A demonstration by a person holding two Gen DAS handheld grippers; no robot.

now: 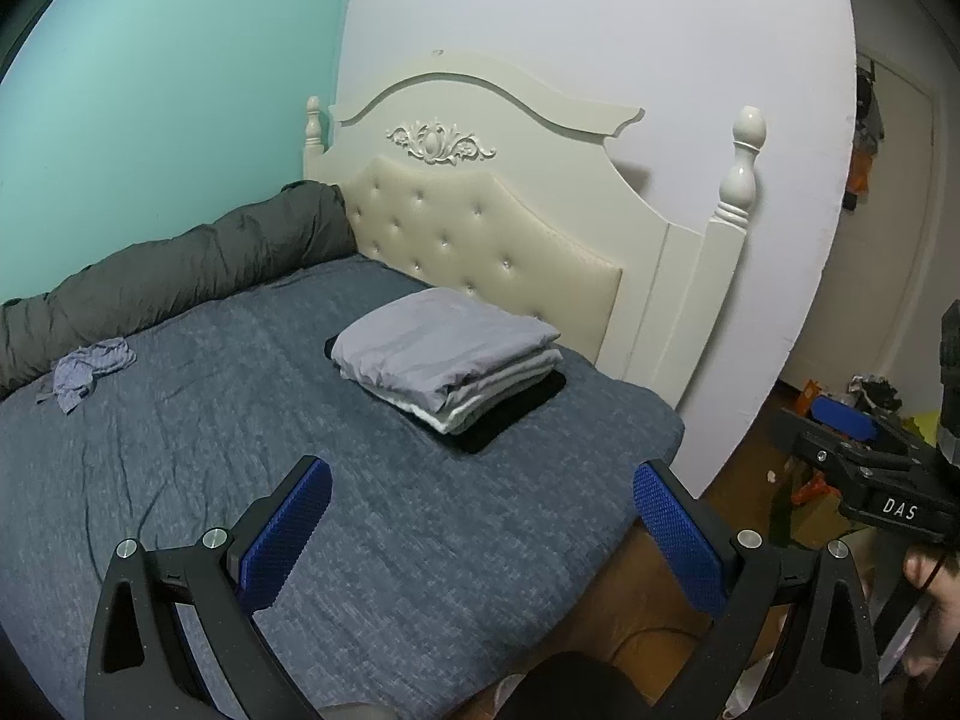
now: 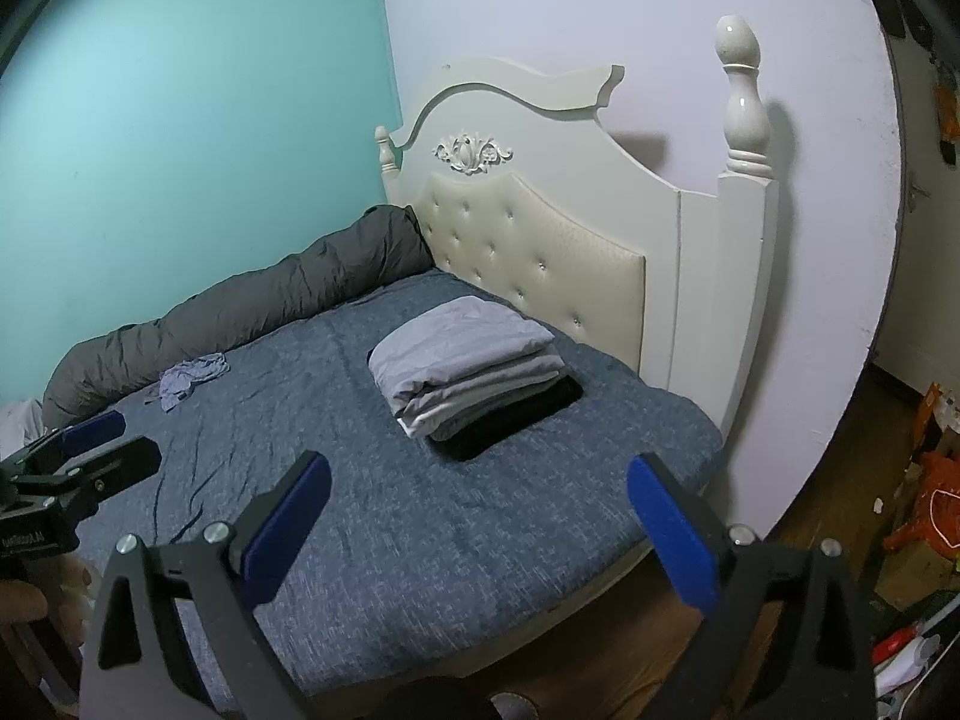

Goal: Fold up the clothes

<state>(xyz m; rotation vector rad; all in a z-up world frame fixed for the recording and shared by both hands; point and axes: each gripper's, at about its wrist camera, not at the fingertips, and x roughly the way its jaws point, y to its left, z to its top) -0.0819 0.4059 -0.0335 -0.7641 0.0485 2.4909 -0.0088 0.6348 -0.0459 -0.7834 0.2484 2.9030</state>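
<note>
On the blue-grey bed cover, close to the cream tufted headboard, sits a stack of folded clothes: a pale lilac-grey piece on top, lighter grey and white layers under it, and a black garment at the bottom whose edges stick out past the rest. Ahead of the left gripper the stack lies a little beyond the fingertips and roughly centred between them, well apart from both blue pads; that gripper's jaws are spread wide with nothing between them, only bedding and the bed's edge below. From the right gripper the same stack again sits ahead and apart, roughly centred between the fingers, and these jaws too stand fully released and hold nothing. Both grippers hover over the near corner of the mattress, side by side, each showing at the edge of the other's view. Farther left on the bed, well away from the stack and from both grippers, lies a small crumpled bluish garment, unfolded, just beside the long dark grey rolled duvet that runs along the teal wall. A person's hand shows at the right edge of the left wrist view
</note>
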